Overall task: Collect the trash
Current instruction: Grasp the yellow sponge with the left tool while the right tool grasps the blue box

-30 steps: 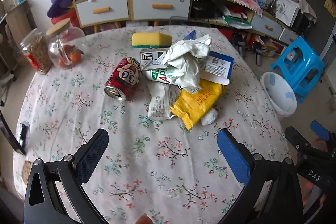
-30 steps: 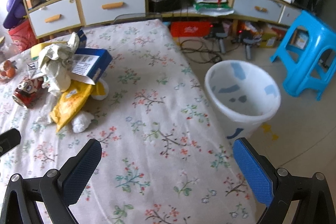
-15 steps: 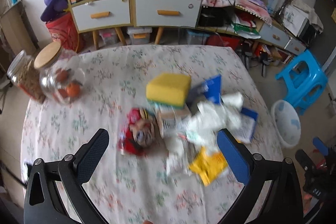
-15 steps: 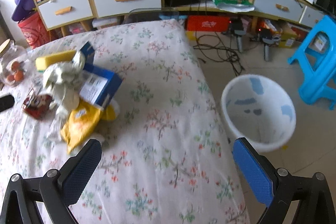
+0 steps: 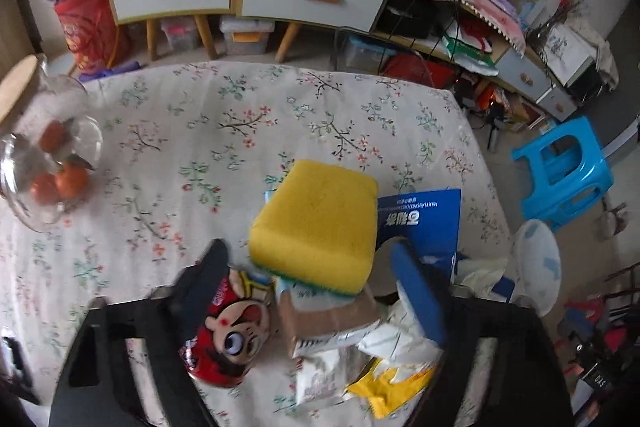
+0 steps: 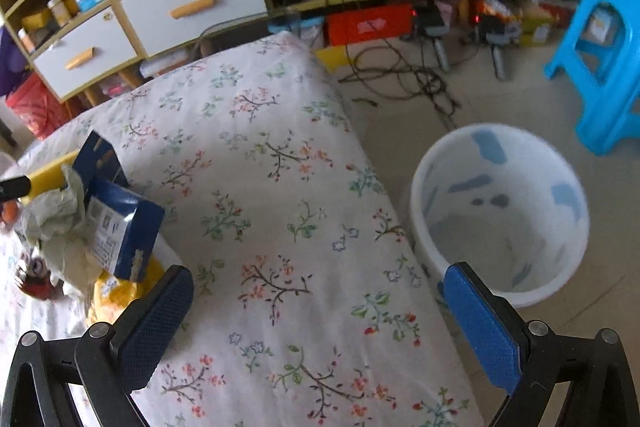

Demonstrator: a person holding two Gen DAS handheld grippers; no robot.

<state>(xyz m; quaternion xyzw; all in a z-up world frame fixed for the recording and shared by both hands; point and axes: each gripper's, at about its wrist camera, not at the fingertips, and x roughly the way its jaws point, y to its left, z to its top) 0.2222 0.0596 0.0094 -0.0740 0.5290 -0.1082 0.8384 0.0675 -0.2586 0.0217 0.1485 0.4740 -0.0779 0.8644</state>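
The left gripper's blurred blue fingers (image 5: 416, 291) cover part of the round red drink can with a cartoon face (image 5: 230, 331) and part of the crumpled white wrappers (image 5: 400, 341). The thick yellow foam sponge (image 5: 316, 223) hides the far end of the brown-and-white carton (image 5: 328, 321) beneath it, whose print is too smeared to read. The clear glass jar with a cork lid (image 5: 44, 155) is cut off by the left edge. In the right wrist view, the can (image 6: 38, 277) is mostly hidden behind crumpled paper (image 6: 52, 215), and the bright blue plastic stool (image 6: 600, 59) runs off the right edge.
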